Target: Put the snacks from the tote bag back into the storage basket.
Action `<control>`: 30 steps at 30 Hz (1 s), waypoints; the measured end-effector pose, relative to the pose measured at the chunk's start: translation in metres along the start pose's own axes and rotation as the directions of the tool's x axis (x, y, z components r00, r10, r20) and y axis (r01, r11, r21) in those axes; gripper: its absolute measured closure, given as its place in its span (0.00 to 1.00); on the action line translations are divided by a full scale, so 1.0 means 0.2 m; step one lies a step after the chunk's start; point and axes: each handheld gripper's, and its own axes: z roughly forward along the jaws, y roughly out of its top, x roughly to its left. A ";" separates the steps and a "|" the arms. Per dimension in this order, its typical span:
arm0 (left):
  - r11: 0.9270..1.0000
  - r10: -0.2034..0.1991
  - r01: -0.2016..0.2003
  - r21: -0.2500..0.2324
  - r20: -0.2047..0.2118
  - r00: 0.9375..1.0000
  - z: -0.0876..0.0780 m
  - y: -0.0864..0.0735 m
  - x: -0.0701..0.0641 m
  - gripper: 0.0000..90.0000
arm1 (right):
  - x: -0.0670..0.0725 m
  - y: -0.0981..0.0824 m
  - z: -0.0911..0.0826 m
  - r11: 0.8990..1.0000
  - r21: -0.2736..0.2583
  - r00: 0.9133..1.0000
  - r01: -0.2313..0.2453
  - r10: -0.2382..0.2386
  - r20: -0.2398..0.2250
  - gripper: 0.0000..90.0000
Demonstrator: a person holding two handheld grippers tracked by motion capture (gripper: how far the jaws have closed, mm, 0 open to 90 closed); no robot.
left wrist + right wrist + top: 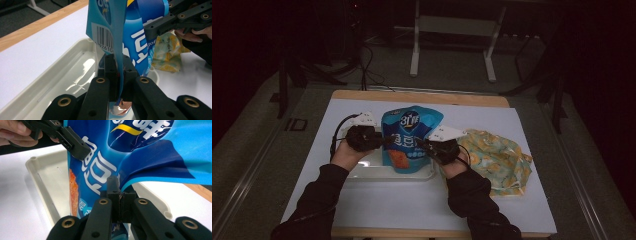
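A: Your left tongs [384, 140] and right tongs [421, 144] are both clamped tight on opposite side edges of the glossy blue plastic pouch [411, 137], which hangs upright over the shallow white plastic tray [362, 169] on the surface [377, 200].

B: So I lower it in?

A: Yes. Keep the 2 grips level and set its base flat inside the tray, clear of the yellow patterned cloth bag [498, 157].
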 end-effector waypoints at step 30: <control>1.000 0.000 0.000 0.007 -0.002 1.000 -0.03 -0.04 -0.06 0.72 | -0.02 -0.02 -0.05 0.999 -0.024 0.999 -0.030 0.029 -0.044 0.75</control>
